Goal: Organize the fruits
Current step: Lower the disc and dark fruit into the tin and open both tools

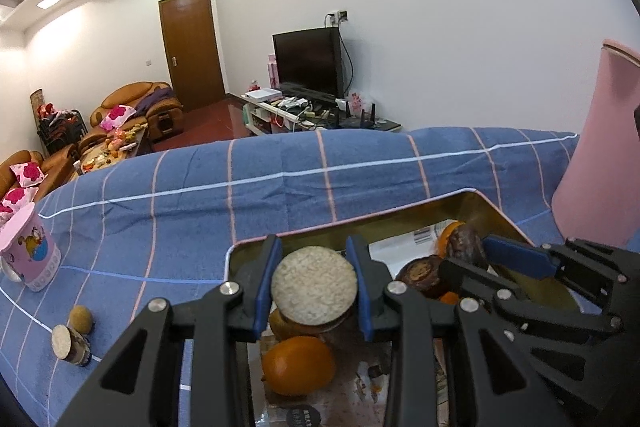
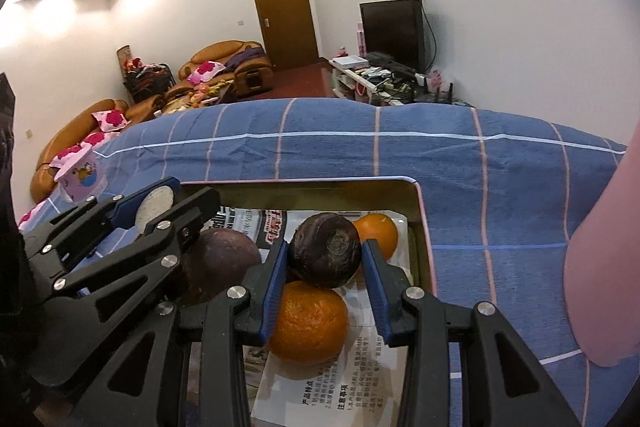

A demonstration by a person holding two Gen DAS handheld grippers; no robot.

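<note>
A gold tin tray (image 1: pixel 492 205) lined with printed paper lies on the blue checked cloth; it also shows in the right wrist view (image 2: pixel 420 211). My left gripper (image 1: pixel 314 285) is shut on a pale cut-faced fruit (image 1: pixel 314 285) and holds it over the tray's left part, above an orange (image 1: pixel 298 365). My right gripper (image 2: pixel 325 255) is shut on a dark purple fruit (image 2: pixel 325 255) above the tray, over an orange (image 2: pixel 308 323). Another orange (image 2: pixel 378 233) and a dark purple fruit (image 2: pixel 224 259) lie in the tray.
Two small fruits, one cut-faced (image 1: pixel 70 343) and one round tan (image 1: pixel 81 319), lie on the cloth at left. A pink cartoon cup (image 1: pixel 30 251) stands at the far left. A pink container (image 1: pixel 596 147) stands at the right, beside the tray.
</note>
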